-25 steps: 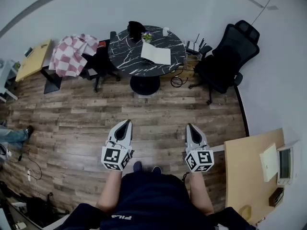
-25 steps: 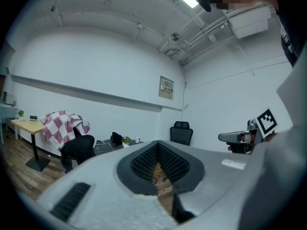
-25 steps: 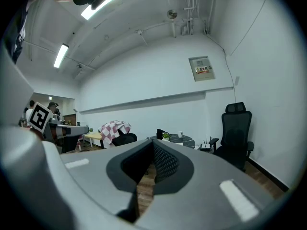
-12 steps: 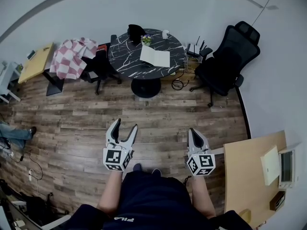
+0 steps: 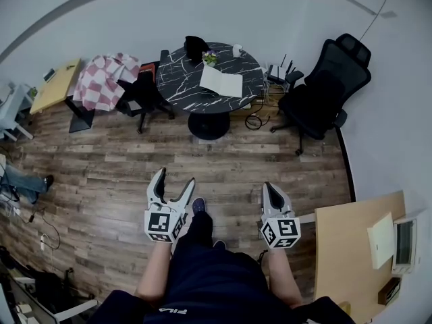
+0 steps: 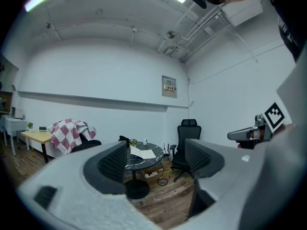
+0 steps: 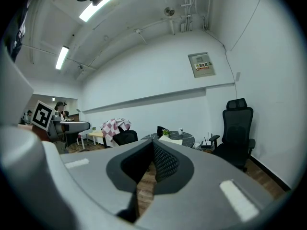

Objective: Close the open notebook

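Observation:
The open notebook [image 5: 221,82] lies with white pages up on a round black marble table [image 5: 179,86] far across the room. It shows small in the left gripper view [image 6: 142,152] and in the right gripper view [image 7: 170,141]. Both grippers are held level in front of the person, far short of the table. My left gripper [image 5: 175,179] has its jaws opening wide, with nothing between them [image 6: 156,159]. My right gripper [image 5: 270,187] is shut and empty, its pads meeting [image 7: 153,146].
A black office chair [image 5: 322,93] stands right of the table, with cables [image 5: 255,120] on the floor beside it. A checked cloth [image 5: 104,79] hangs over a chair on the left. A small plant [image 5: 211,57] and a white cup [image 5: 237,49] stand on the table. A wooden desk [image 5: 351,241] is at my right.
The left gripper's jaws went from shut to wide open. The person has stepped forward, one foot now showing between the grippers. The right gripper stays shut.

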A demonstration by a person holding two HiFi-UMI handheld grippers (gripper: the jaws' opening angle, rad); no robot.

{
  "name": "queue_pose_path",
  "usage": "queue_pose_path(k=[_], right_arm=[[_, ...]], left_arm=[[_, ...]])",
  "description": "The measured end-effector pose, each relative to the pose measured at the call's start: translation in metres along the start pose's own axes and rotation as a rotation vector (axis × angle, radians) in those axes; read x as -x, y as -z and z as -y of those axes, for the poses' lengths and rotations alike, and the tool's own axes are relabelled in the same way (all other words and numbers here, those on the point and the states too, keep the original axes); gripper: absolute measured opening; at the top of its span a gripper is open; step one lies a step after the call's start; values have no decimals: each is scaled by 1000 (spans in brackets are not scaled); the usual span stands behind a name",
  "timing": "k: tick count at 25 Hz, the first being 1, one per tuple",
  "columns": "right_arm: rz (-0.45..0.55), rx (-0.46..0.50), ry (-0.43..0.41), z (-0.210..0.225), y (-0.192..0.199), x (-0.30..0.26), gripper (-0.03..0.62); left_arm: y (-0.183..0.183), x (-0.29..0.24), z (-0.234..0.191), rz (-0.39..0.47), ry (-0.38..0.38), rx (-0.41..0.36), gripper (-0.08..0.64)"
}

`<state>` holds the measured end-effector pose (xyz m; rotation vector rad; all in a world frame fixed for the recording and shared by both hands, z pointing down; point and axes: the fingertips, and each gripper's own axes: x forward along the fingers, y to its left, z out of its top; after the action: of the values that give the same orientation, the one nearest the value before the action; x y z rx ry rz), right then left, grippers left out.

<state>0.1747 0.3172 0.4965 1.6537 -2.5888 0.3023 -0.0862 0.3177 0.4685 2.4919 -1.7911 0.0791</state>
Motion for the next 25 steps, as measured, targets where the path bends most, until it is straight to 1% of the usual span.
queue_pose_path(k=[5,8,12,17,22,25], right_arm=[[8,13,6,7,2,-26,11],[4,19,16,17,2,-49,11],[10,39,16,26,-13,-87,11],[1,47,7,35,-19,-141,11],[-26,50,1,48,-23,-196,11],[-35,42,14,58,-31,-230,11]], left_arm=[[11,-26,-18,7,-10,-1,327],[14,-51,-29,7,-5,4,327],[5,-85,-48,20,-17,-8,330],[7,-130,-75,27,-26,8,333],[13,-178,-100,-2,-30,25,333],[9,-206,-116,-16,-22,23,333]])
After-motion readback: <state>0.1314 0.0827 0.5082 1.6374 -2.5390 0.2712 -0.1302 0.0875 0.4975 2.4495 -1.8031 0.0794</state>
